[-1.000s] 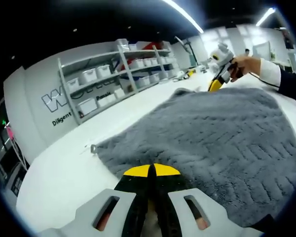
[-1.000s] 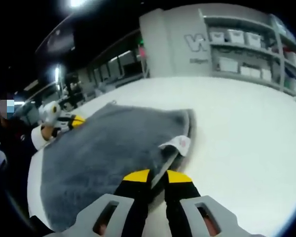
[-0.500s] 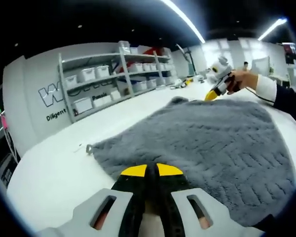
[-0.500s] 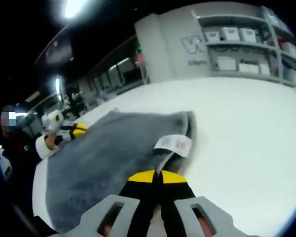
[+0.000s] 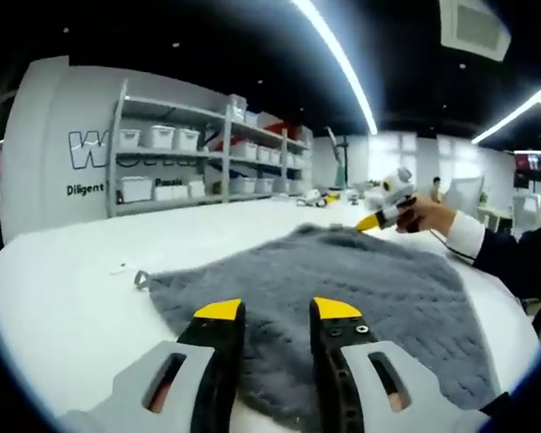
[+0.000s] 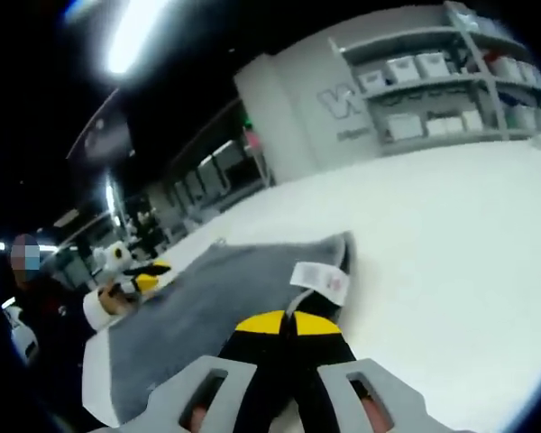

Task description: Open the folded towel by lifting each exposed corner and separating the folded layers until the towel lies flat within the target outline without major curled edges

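A grey towel lies spread on the white table, with a small hanging loop at its left corner. My left gripper is open over the towel's near edge, with nothing between its jaws. My right gripper is shut on the towel's edge, just beside the white label. In the left gripper view, the right gripper sits at the towel's far corner, held by a hand. In the right gripper view, the left gripper is at the towel's far left side.
Grey shelves with white bins stand against a lettered wall behind the table. Bare white tabletop stretches to the right of the towel. A person's dark sleeve reaches in at the right edge.
My left gripper has opened and let go of the towel's near edge, and its view has tilted up. The right gripper stays shut on the towel's edge.
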Action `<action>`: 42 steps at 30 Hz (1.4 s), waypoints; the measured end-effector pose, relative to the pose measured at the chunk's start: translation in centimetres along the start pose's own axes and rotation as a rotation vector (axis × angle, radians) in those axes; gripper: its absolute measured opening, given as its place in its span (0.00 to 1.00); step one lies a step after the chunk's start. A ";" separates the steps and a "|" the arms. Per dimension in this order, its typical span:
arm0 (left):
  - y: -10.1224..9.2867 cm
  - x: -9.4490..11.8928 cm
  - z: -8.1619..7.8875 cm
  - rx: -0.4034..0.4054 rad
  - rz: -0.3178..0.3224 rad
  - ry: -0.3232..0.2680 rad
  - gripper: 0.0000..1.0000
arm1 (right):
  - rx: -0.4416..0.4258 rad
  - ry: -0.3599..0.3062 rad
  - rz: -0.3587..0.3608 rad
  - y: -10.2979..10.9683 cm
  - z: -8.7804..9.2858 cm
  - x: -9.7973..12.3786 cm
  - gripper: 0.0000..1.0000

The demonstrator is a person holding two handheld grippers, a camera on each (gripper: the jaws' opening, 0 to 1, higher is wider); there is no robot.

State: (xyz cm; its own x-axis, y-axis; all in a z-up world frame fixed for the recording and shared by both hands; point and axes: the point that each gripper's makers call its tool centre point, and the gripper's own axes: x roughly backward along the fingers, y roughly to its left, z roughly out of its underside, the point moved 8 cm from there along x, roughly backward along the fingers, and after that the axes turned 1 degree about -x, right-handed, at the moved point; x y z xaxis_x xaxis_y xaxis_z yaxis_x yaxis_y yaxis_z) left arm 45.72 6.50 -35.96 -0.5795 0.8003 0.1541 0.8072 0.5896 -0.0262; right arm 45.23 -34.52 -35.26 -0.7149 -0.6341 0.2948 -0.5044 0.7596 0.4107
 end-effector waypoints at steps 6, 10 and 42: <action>0.1 -0.3 0.4 0.022 0.000 0.007 0.35 | 0.025 0.019 0.013 0.2 0.2 -0.2 0.00; -0.6 -0.4 -0.3 0.162 0.070 -0.041 0.33 | 0.028 -0.003 -0.023 1.2 0.5 -0.4 0.00; -1.7 0.7 -2.5 0.260 0.162 -0.162 0.52 | 0.237 0.043 0.064 4.0 0.2 -3.8 0.00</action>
State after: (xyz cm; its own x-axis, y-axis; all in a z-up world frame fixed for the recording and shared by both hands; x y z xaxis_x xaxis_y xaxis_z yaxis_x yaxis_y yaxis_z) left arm 44.22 5.76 -33.36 -0.4736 0.8802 -0.0312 0.8466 0.4452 -0.2916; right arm 45.79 -29.03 -34.89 -0.7304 -0.5849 0.3527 -0.5614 0.8082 0.1777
